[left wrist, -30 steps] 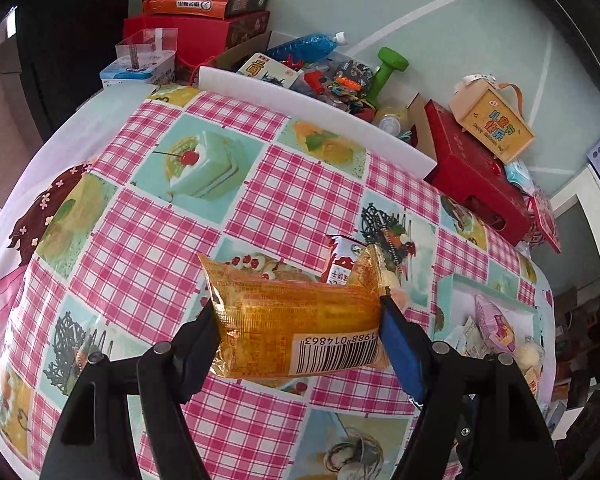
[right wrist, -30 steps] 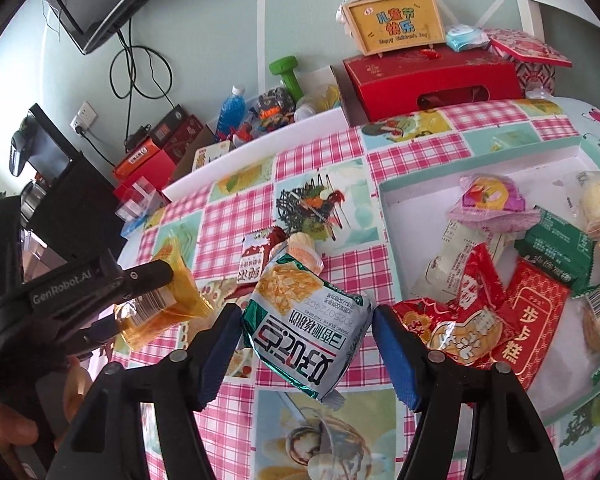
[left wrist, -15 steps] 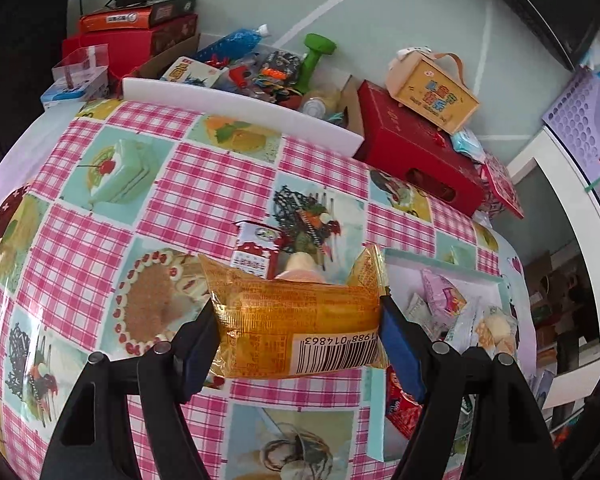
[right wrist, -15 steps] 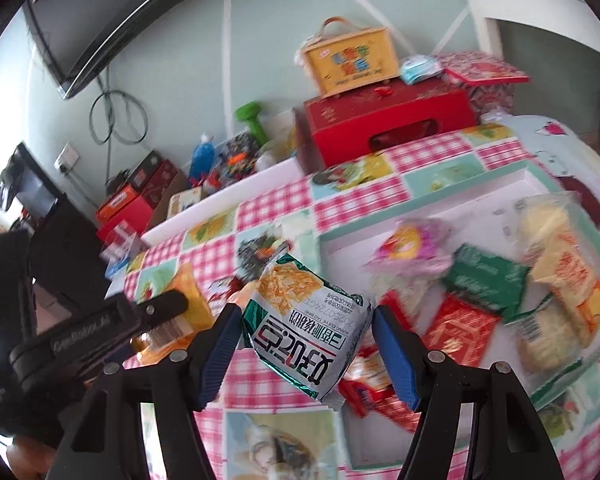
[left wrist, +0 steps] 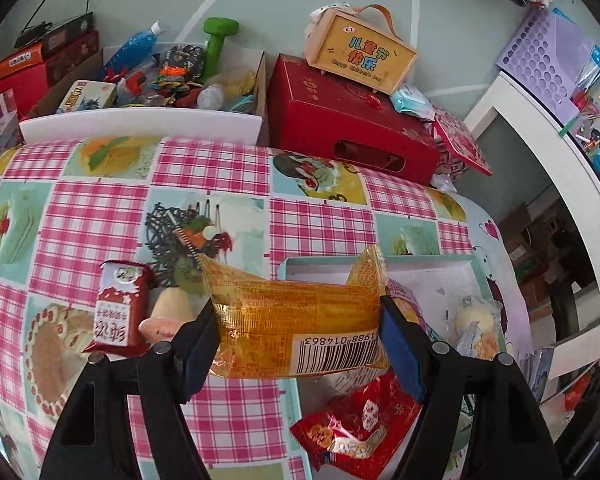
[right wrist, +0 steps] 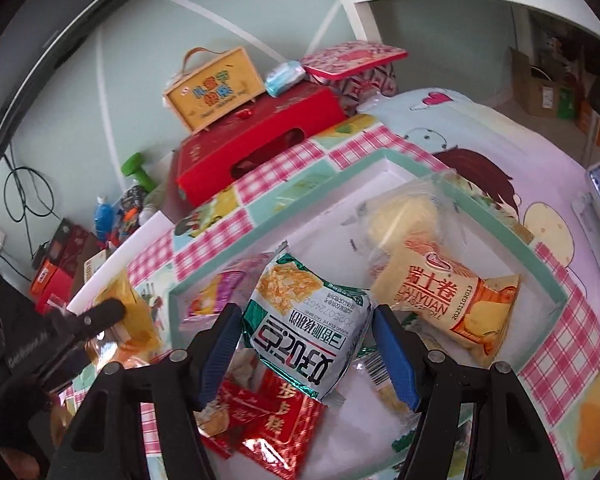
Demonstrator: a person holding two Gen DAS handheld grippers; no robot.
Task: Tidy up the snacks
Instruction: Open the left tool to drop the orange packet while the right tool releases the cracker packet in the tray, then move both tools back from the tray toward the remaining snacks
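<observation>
Left gripper [left wrist: 300,338] clamping orange snack packet [left wrist: 296,324] between blue pads, holding it in air over near edge of tray [left wrist: 420,261]. Right gripper [right wrist: 306,344] gripping white-and-green snack bag [right wrist: 304,328], hanging above tray interior. Tray sitting on checked tablecloth [left wrist: 204,168], red packets [right wrist: 276,420] and yellow roll bag [right wrist: 448,292] lying inside. Small red packet [left wrist: 118,308] and pink snack [left wrist: 168,312] lying on cloth beside tray.

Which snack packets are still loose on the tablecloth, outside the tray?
Two: the small red-and-white packet and the pale cream one touching its right side. The others lie in the teal-rimmed tray or are gripper-held.
</observation>
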